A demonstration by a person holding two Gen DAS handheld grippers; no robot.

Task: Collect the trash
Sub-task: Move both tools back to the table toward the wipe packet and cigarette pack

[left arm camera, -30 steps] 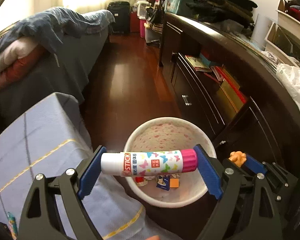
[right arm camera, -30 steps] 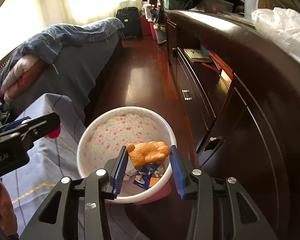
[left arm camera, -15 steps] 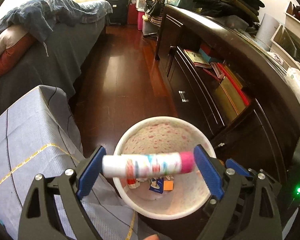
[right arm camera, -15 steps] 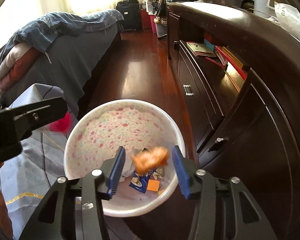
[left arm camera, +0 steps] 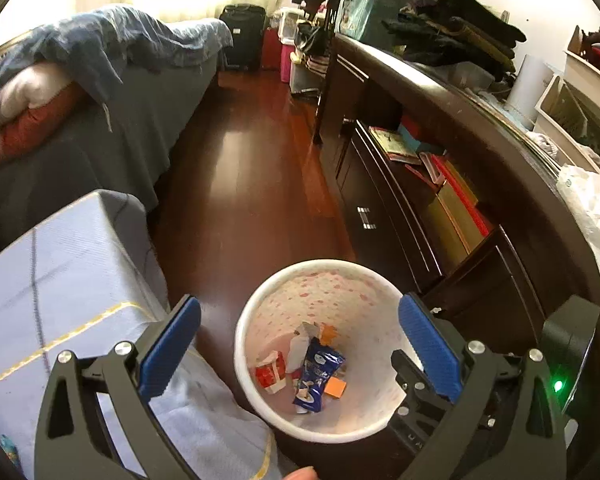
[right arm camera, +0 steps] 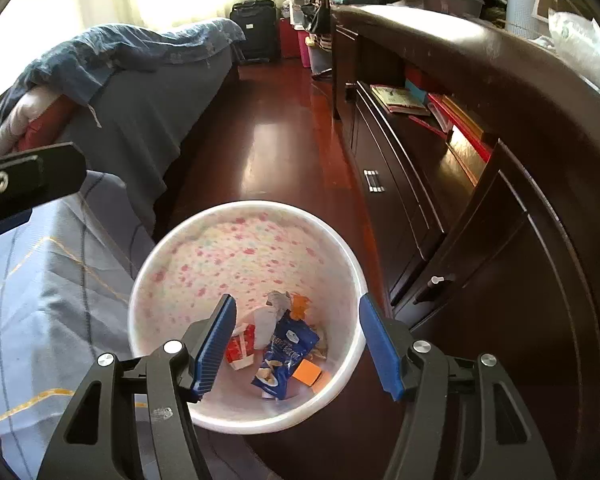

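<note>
A white waste bin (left arm camera: 256, 304) with pink speckles stands on the floor below both grippers; it also shows in the right wrist view (right arm camera: 340, 248). Inside lie a blue snack wrapper (left arm camera: 318, 374) (right arm camera: 286, 354), a red and white carton (left arm camera: 270, 372) (right arm camera: 240, 348), an orange square (left arm camera: 335, 387) (right arm camera: 307, 372) and crumpled paper (right arm camera: 278, 304). My left gripper (left arm camera: 298, 346) is open and empty above the bin. My right gripper (right arm camera: 298, 346) is open and empty above the bin. The glue stick and the orange toy are not clearly visible.
A table with a blue-grey cloth (left arm camera: 60, 280) (right arm camera: 40, 280) is at the left of the bin. A dark wooden cabinet (left arm camera: 480, 240) (right arm camera: 500, 200) with shelves and drawers runs along the right. A bed (left arm camera: 100, 100) is at the far left, across the wooden floor (left arm camera: 252, 184).
Both grippers opened. The glue stick dropped from the left gripper and the orange toy dropped from the right gripper, down towards the bin.
</note>
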